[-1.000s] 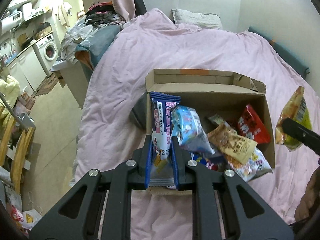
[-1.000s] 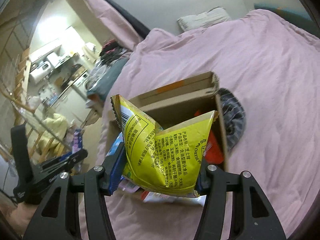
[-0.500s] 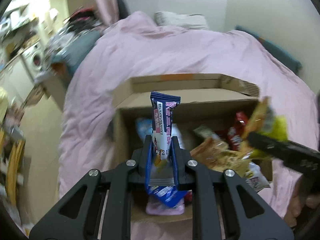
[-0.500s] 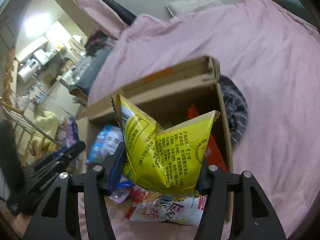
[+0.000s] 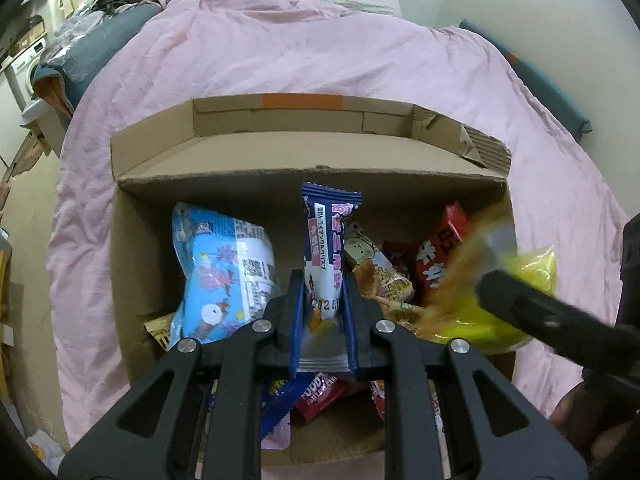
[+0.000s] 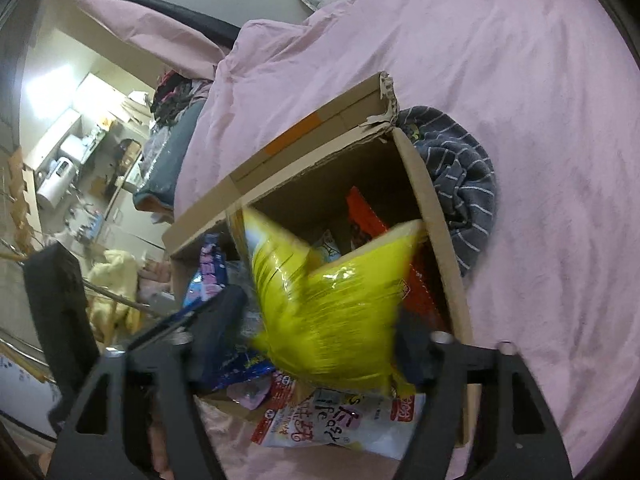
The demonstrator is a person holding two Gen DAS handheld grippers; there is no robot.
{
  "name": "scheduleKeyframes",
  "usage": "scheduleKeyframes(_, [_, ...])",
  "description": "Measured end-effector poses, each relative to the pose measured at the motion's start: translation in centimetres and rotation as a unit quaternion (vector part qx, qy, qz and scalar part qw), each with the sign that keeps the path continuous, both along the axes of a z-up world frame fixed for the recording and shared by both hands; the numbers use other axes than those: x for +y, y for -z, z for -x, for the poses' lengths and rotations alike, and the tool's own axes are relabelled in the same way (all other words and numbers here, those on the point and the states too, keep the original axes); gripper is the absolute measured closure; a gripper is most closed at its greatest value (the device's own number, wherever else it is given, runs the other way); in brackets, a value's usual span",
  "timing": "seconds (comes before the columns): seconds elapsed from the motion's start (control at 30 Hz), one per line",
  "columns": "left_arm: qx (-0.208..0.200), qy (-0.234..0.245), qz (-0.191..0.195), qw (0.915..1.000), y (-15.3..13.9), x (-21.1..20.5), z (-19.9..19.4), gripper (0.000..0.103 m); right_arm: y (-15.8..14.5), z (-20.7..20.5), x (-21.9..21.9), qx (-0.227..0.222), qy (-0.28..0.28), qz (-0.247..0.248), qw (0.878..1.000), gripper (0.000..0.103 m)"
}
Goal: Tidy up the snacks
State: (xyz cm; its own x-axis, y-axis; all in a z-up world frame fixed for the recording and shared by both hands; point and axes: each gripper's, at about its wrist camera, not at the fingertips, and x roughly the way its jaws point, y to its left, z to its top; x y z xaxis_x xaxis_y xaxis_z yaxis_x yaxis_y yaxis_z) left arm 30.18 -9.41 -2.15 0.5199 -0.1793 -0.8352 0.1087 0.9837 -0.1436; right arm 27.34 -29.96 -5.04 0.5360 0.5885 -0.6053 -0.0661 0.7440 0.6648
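Box [image 5: 160, 168] mostly filled. My right jaws are opening, yellow bag [image 6: 332, 312] dropping in; left gripper [image 5: 322, 312] clenched on wafer pack [image 5: 326, 248], unplaced.

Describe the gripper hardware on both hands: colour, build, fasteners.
Both the left gripper and right gripper are matte black linkages with slotted cut-outs and silver round-head pivot screws. The left's fingers carry blue pads. No cables or markings visible.
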Motion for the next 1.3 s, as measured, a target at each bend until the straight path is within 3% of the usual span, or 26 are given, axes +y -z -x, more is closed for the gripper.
scheduleKeyframes(0.1, [0.006, 0.002, 0.009, 0.9999, 0.1, 0.0, 0.1, 0.082, -0.8, 0.1, -0.5, -0.018, 0.013, -0.024, 0.999, 0.002])
scheduleKeyframes(0.17, [0.006, -0.002, -0.003, 1.0, -0.2, 0.0, 0.3, 0.046, -1.5, 0.5, -1.1, -0.038, 0.028, -0.023, 0.999, 0.001])
scheduleKeyframes(0.23, [-0.008, -0.003, -0.015, 0.9999, -0.9, -0.2, 1.0, 0.038, -1.7, 0.7, -1.5, -0.046, 0.035, -0.021, 0.998, 0.0])
scheduleKeyframes(0.5, [-0.049, -0.018, -0.046, 0.9976, -3.6, 0.8, 3.5, 0.037, -4.4, 2.7, -0.7, -0.094, 0.037, 0.038, 0.994, 0.0])
scheduleKeyframes(0.6, [-0.055, -0.025, -0.041, 0.9973, -4.4, 1.8, 4.7, 0.037, -5.4, 4.0, -0.7, -0.107, 0.036, 0.047, 0.992, 0.0])
scheduleKeyframes(0.67, [-0.059, -0.029, -0.046, 0.9968, -4.9, 2.5, 5.7, 0.017, -5.9, 5.1, -0.7, -0.111, 0.033, 0.047, 0.992, 0.0])
scheduleKeyframes(0.87, [-0.095, -0.04, -0.035, 0.994, -6.3, 4.7, 10.0, 0.0, -7.5, 9.5, 0.7, -0.144, 0.034, 0.1, 0.984, 0.0])
scheduleKeyframes(1.1, [-0.152, -0.049, -0.056, 0.9855, -7.4, 6.7, 15.8, 0.0, -7.6, 14.3, 1.3, -0.159, 0.049, 0.135, 0.977, 0.0])
scheduleKeyframes(1.3, [-0.161, -0.057, -0.052, 0.9839, -7.3, 8.2, 20.2, 0.0, -6.9, 18.3, 2.4, -0.163, 0.074, 0.194, 0.965, 0.0])
